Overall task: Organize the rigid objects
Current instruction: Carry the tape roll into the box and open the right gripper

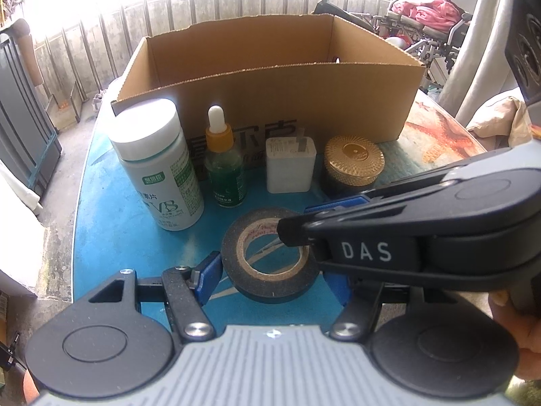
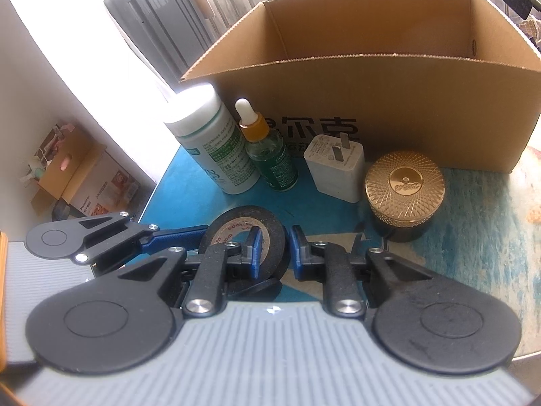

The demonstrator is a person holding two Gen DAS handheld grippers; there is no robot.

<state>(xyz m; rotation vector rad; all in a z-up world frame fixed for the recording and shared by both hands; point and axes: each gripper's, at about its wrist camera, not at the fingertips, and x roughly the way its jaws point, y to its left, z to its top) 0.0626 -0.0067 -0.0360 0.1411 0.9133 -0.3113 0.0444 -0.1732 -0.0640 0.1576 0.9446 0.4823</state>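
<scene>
A black tape roll [image 1: 270, 257] [image 2: 247, 237] lies on the blue table. My left gripper [image 1: 274, 280] is open with its fingers on either side of the roll. My right gripper [image 2: 274, 253] comes in from the right; one finger sits inside the roll's hole, the other outside its wall, closed on that wall. The right gripper [image 1: 304, 223] also shows in the left wrist view. Behind stand a white vitamin bottle [image 1: 159, 165] [image 2: 209, 145], a green dropper bottle [image 1: 225, 165] [image 2: 270, 152], a white charger [image 1: 290, 165] [image 2: 334, 169] and a gold-lidded jar [image 1: 353, 165] [image 2: 404, 193].
An open cardboard box [image 1: 270, 77] [image 2: 372, 67] stands behind the row of objects. The table edge [image 1: 79, 203] drops off at the left. A wheelchair with pink cloth [image 1: 429, 10] is at the far right.
</scene>
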